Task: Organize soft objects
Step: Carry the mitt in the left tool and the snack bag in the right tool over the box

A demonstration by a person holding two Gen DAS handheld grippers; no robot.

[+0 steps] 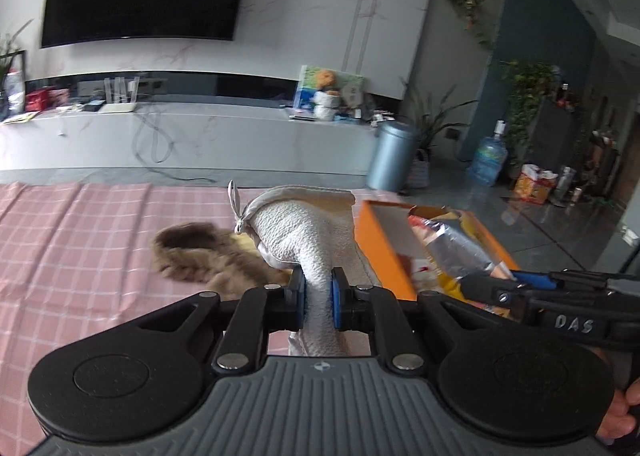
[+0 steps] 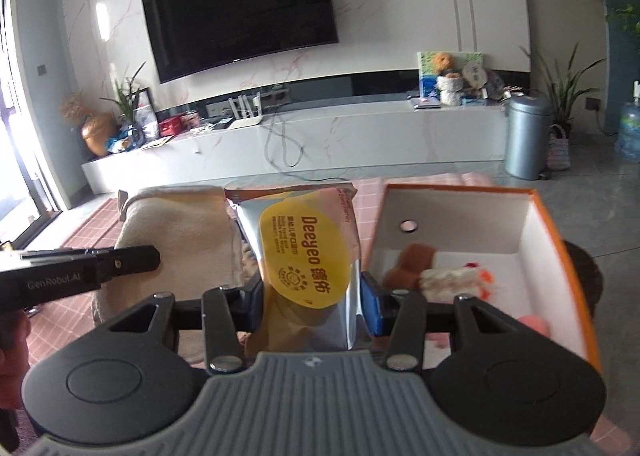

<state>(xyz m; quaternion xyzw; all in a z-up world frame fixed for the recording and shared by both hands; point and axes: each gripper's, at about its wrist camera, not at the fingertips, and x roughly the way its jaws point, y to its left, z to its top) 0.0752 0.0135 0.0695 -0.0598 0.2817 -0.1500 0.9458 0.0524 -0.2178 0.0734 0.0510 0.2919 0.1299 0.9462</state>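
My left gripper (image 1: 318, 298) is shut on a white textured towel (image 1: 304, 240) and holds it above the pink checked cloth (image 1: 80, 248). A brown furry item (image 1: 200, 256) lies on the cloth just left of the towel. My right gripper (image 2: 312, 298) is shut on a silver and yellow wipes pack (image 2: 308, 256), held just left of the orange box (image 2: 560, 240). The box holds a brown and white plush toy (image 2: 436, 276) and a pink item (image 2: 534, 322). The towel (image 2: 180, 232) hangs to the pack's left. In the left wrist view the pack (image 1: 456, 244) is over the box (image 1: 384, 252).
A long white TV bench (image 2: 320, 136) with a black TV (image 2: 240, 8) above runs along the far wall. A grey bin (image 2: 526, 136), a water jug (image 1: 488, 160) and potted plants stand on the floor to the right. The table's far edge lies just beyond the box.
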